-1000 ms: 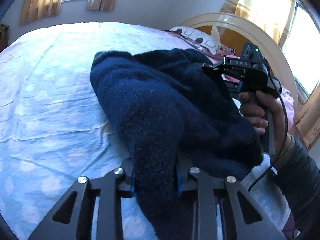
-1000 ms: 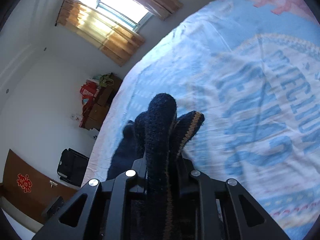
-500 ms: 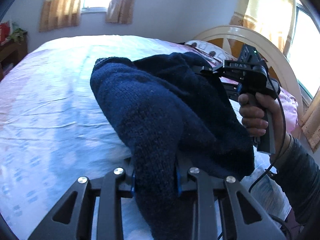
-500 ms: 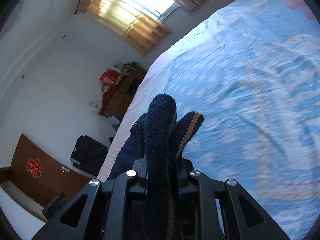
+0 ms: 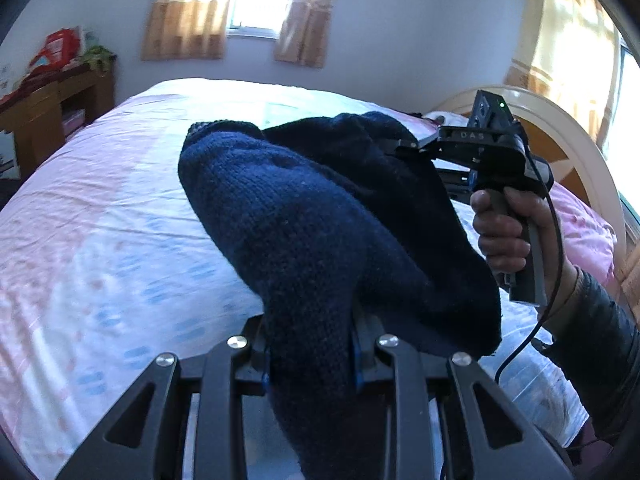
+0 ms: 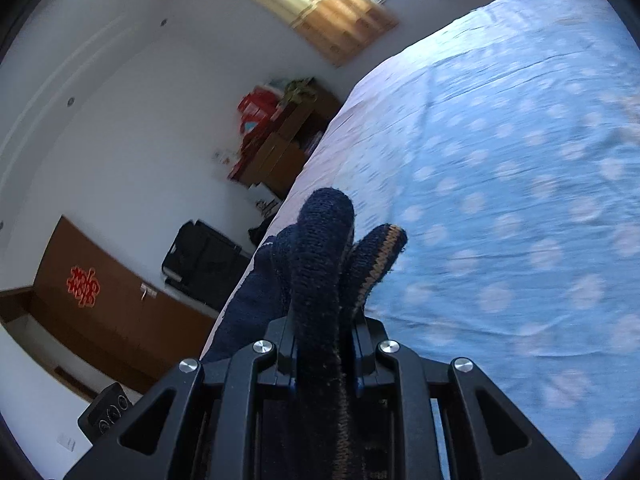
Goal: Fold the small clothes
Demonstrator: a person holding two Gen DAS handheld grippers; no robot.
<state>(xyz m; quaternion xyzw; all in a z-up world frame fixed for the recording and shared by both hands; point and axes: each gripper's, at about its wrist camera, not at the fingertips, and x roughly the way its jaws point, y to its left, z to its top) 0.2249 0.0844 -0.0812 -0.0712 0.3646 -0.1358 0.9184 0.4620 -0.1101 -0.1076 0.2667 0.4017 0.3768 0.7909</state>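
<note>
Dark navy knitted garment (image 5: 320, 216), thick and ribbed with a tan stripe along one hem, hangs in the air above the bed, stretched between the two grippers and sagging in heavy folds between them. Its near end is bunched and clamped between the jaws of the left gripper (image 5: 310, 354), the wool bulging up over the black fingers and spilling down below them. The far end is pinched by the right gripper (image 5: 404, 145), seen side-on in the left wrist view, its jaws closed on the knit; the same grip shows in the right wrist view, where the right gripper (image 6: 324, 354) squeezes a doubled fold of the fabric, one dark lobe standing up and the striped hem poking out beside it. A hand (image 5: 506, 236) with a dark sleeve wraps the handle of that tool, a black cable trailing from it. Below lies the pale blue and pink printed bedsheet (image 5: 100, 216), wrinkled, with white dots. A cream curved headboard (image 5: 576, 136) stands behind the hand. Tan curtains (image 5: 188, 24) frame a bright window, and a brown wooden cabinet (image 6: 280, 148) with red items stands against the white wall.
</note>
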